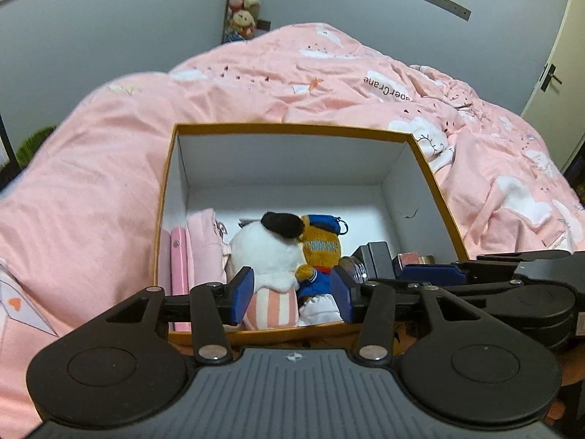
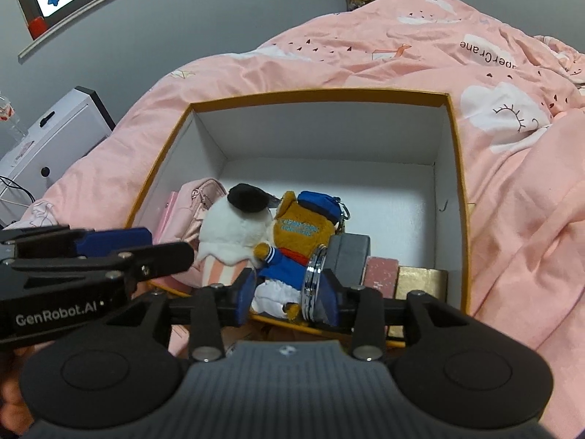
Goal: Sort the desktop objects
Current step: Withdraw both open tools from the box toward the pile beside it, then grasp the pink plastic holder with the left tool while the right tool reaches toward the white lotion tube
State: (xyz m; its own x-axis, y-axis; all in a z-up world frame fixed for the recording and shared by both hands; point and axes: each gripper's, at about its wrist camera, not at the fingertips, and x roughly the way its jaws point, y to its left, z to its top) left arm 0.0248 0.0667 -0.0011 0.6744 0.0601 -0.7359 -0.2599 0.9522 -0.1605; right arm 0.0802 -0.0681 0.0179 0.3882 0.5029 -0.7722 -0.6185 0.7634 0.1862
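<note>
The box [image 2: 457, 168], orange outside and white inside, sits on the pink quilt [image 2: 512, 219], and along its near side stand a pink pouch [image 1: 204, 245], a white plush toy [image 2: 234, 226], a brown plush toy in blue [image 2: 296, 234], a round metal-rimmed disc [image 2: 312, 281] set on edge, a grey block [image 2: 349, 252], a pink block [image 2: 380, 274] and a gold block [image 2: 420, 278]. Your left gripper [image 1: 292, 294] hangs over the two plush toys with its blue pads spread and pinching nothing. Your right gripper [image 2: 289, 301] also has its pads apart, the disc lying just beside the right-hand pad; you cannot tell from these views whether they touch.
</note>
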